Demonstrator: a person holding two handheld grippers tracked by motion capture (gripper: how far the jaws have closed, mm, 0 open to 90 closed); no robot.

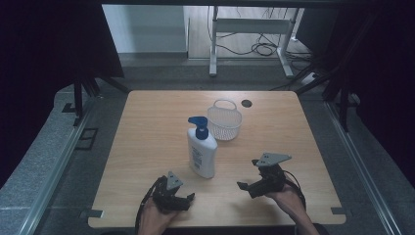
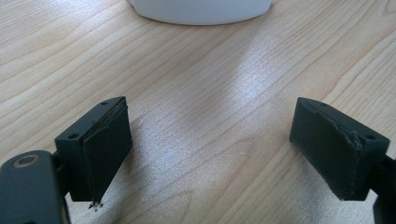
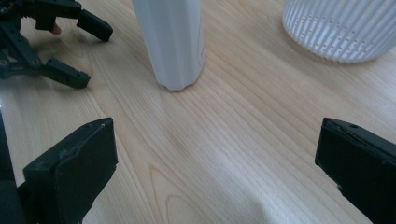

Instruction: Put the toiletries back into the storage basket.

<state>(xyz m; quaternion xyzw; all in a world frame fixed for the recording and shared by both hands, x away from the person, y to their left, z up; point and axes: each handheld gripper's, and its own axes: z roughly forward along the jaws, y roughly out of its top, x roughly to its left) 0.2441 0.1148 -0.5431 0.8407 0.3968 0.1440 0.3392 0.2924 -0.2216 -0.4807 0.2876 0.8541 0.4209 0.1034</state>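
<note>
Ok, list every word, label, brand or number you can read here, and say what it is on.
No text can be read.
Pump bottle: its front label carries small print, too blurred to read.
Basket: no lettering visible.
Left tongs and right tongs: no markings visible.

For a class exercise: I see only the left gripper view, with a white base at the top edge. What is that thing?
Observer: A white pump bottle with a blue pump head, standing upright.
Operator: Anything behind it?
Observer: A white slatted basket, just beyond it to the right.
Operator: Where is the other gripper?
Observer: The right gripper is right of the bottle, open, holding nothing.
</note>
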